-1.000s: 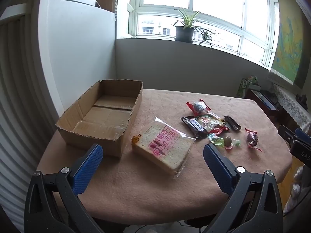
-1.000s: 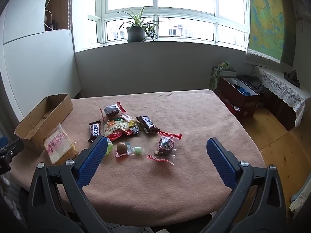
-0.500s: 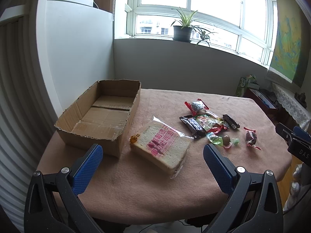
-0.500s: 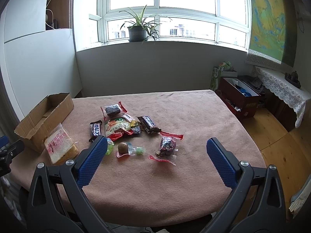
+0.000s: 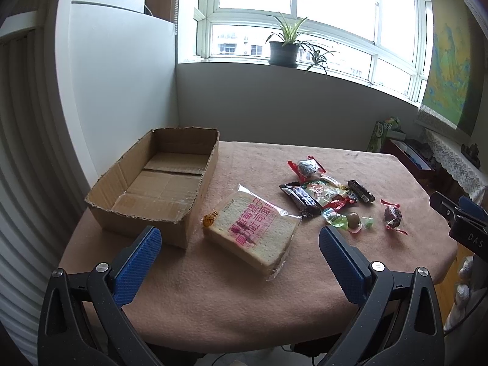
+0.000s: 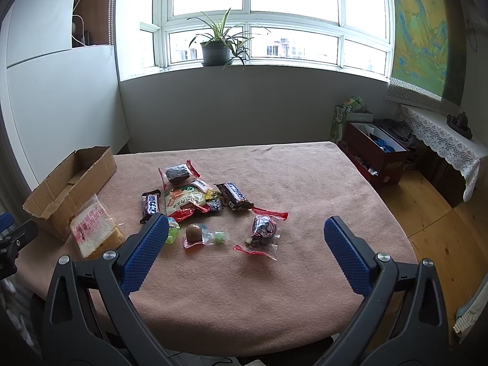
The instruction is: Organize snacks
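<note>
1. Blue-padded left tongs [image 5: 239,254] gape wide and empty, hovering near the bread [image 5: 251,228], probably lining up on it.
2. Right tongs [image 6: 245,251], equally spread and empty, face the loose snacks [image 6: 198,201].
3. Bread lies just beside the empty box [image 5: 152,183] on the worktop [image 5: 213,299]; snacks lie farther from the box.

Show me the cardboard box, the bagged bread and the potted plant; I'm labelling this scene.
cardboard box [image 5: 158,183], left wrist view, on its bare inner floor.
bagged bread [image 5: 253,228], left wrist view, on the printed top face.
potted plant [image 6: 215,53], right wrist view, on the pot.
</note>
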Demonstrator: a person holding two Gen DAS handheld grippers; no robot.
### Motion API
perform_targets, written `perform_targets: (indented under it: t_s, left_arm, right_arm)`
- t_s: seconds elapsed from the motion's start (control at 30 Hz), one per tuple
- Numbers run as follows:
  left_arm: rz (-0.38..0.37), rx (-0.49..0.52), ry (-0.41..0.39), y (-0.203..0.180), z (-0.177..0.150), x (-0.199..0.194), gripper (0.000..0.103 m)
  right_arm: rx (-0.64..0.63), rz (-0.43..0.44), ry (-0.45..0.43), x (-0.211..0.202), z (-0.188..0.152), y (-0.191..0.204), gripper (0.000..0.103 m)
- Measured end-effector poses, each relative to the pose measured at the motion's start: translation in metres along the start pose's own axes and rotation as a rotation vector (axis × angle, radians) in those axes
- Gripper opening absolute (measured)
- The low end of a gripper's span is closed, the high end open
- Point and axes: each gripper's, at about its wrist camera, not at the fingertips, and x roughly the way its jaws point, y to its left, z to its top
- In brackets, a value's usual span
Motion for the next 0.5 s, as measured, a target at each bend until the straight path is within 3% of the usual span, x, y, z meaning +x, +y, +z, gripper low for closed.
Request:
perform_targets:
  t_s: [0.5]
  left_arm:
    - [-0.003, 0.000, 0.001, -0.0022, -0.0005, -0.0007, 0.103]
  right_arm:
    - [-0.001, 0.000, -0.001, -0.0005, 0.0004, -0.0012, 0.103]
